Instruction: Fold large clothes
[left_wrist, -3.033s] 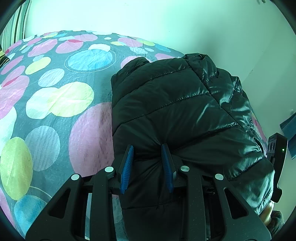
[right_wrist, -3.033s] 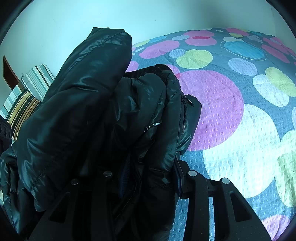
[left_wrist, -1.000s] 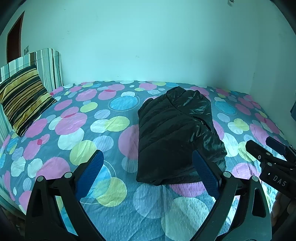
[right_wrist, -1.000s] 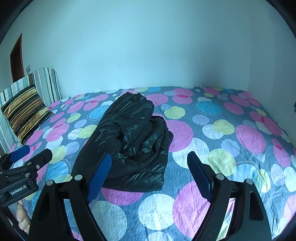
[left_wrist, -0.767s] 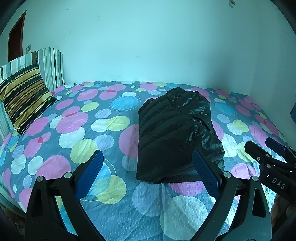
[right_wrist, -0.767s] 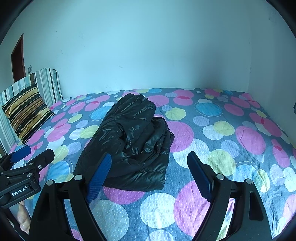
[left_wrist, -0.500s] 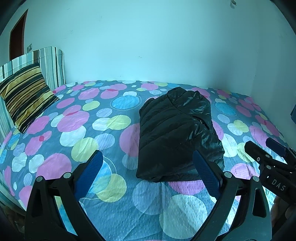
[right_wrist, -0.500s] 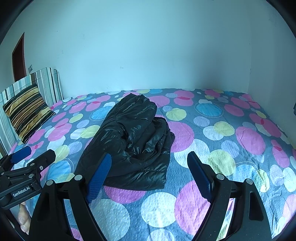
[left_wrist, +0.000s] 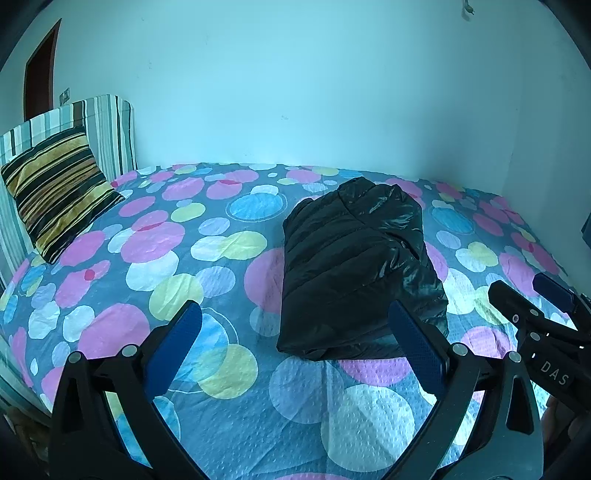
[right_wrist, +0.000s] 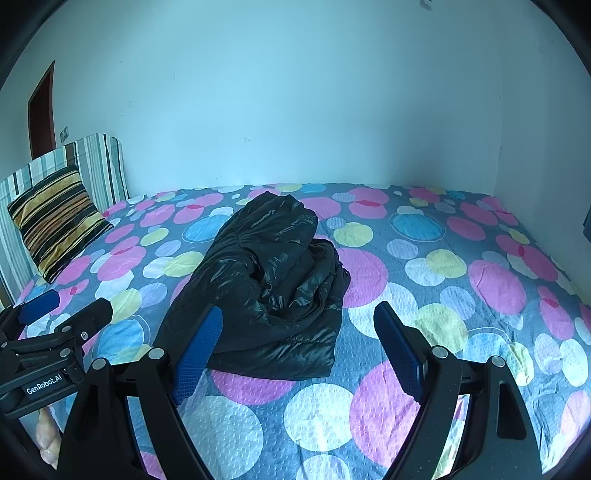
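1. Now released: the black puffer jacket (left_wrist: 354, 269) lies as a folded bundle on the spotted bedspread (left_wrist: 207, 280), near the middle of the bed, touched by neither tool. Three seconds ago both tongs were clamped on its fabric at close range.
2. Left gripper (left_wrist: 295, 345): blue pads (left_wrist: 173, 343) spread wide apart, nothing between them, held back from the near edge of the bundle.
3. Right gripper (right_wrist: 301, 345): likewise wide apart and empty, well short of the jacket (right_wrist: 266, 284); its tip also shows at the right edge of the left view.
4. Over the last second the two views have barely shifted; both tools have stayed parked at this stand-off.
5. Reading: the folding appears complete. The right side of the bundle looks lumpier, with layers bunched, so a tidying press could follow, though nothing shows one starting.
6. Background: striped cushion (left_wrist: 55, 192) against the headboard at the left, well apart from the jacket.
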